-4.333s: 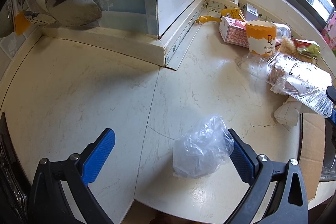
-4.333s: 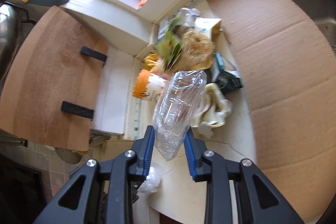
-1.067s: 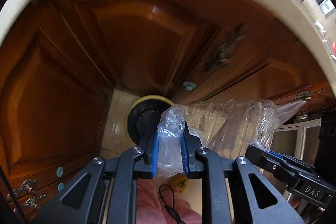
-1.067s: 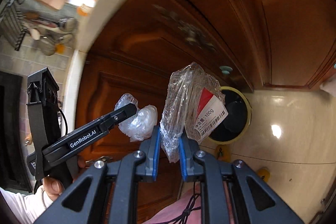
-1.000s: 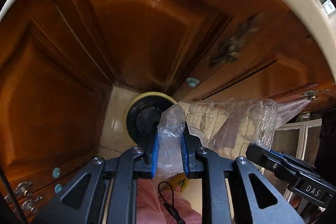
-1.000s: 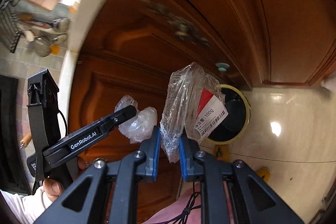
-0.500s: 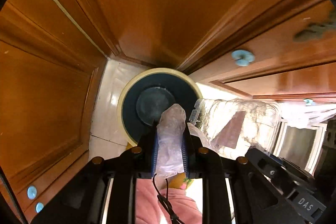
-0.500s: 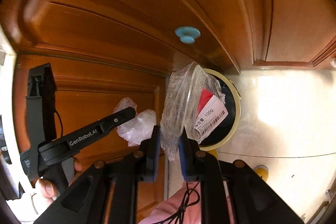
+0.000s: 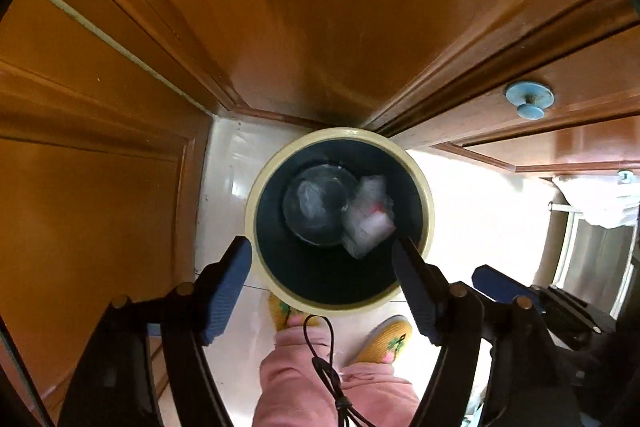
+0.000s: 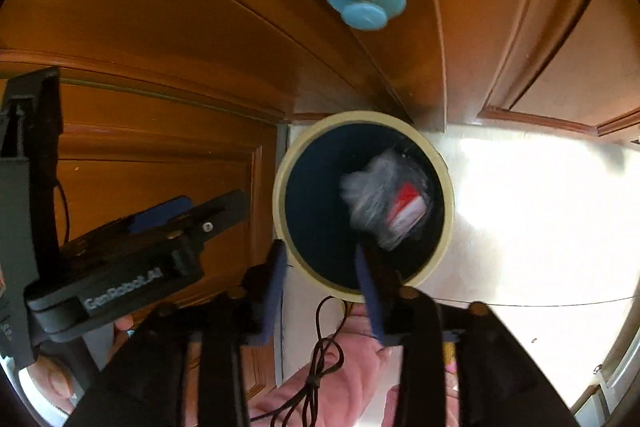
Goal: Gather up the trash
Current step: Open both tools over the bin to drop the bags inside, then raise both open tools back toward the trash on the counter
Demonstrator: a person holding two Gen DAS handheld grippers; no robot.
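Left wrist view: we see the left hand-held gripper [image 9: 322,267] above the bin [image 9: 427,195], jaws opening with nothing between them. A clear bag [image 9: 316,201] lies at the bin's centre; a plastic wrapper [image 9: 366,219] with a red label sits at 3 o'clock of it, inside the bin. Right wrist view: the right hand-held gripper [image 10: 320,263] is also opening and empty; the wrapper [image 10: 384,199], blurred, is in the bin [image 10: 280,211]. A blue knob [image 10: 364,5] shows at 12 o'clock on the cabinet [image 10: 180,27].

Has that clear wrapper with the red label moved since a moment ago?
Yes. The clear wrapper has left the right gripper, whose fingers are opening, and is now inside the bin's cream rim.
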